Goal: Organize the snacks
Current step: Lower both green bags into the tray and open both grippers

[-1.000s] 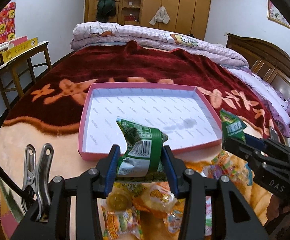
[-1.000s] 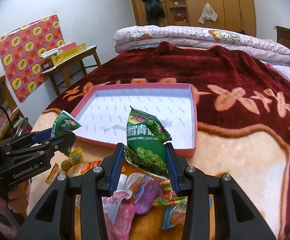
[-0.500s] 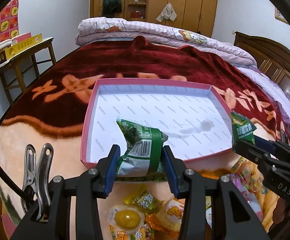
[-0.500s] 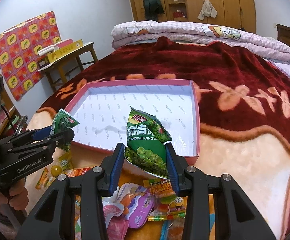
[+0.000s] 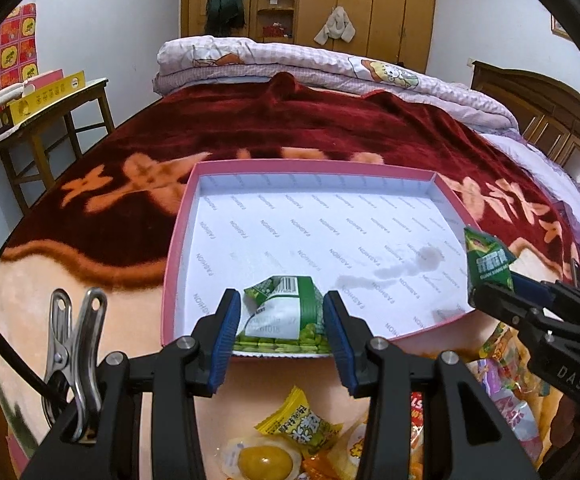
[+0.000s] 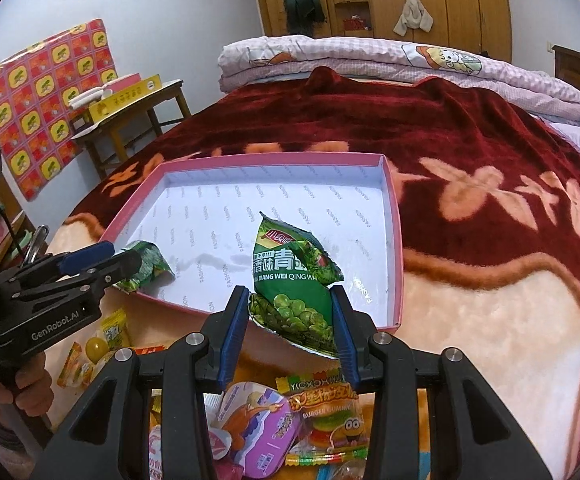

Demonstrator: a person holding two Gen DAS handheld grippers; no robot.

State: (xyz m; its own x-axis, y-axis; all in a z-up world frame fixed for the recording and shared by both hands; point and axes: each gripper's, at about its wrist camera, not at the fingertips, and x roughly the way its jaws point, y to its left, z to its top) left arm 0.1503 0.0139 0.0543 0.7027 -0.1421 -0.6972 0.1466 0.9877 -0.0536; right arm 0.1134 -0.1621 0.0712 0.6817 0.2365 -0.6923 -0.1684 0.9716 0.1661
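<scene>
My left gripper (image 5: 281, 322) is shut on a green pea snack packet (image 5: 280, 316), held tipped forward over the near rim of the pink tray (image 5: 178, 240). It also shows in the right wrist view (image 6: 122, 266) with its packet (image 6: 150, 266). My right gripper (image 6: 290, 312) is shut on a second green pea packet (image 6: 290, 276), held upright above the tray's near edge (image 6: 393, 240). It appears in the left wrist view (image 5: 489, 300) with its packet (image 5: 485, 260). The tray's white floor holds no snacks.
Loose snacks lie on the peach blanket below the grippers: a yellow jelly cup (image 5: 264, 460), a yellow packet (image 5: 301, 430), a purple-lidded cup (image 6: 266, 420), a burger gummy pack (image 6: 325, 412). A wooden side table (image 5: 50, 120) stands left. Folded quilts (image 5: 329, 68) lie at the bed's far end.
Both grippers moved forward toward the tray with their packets. The left packet has tipped down and forward, now lower between the jaws over the tray's rim.
</scene>
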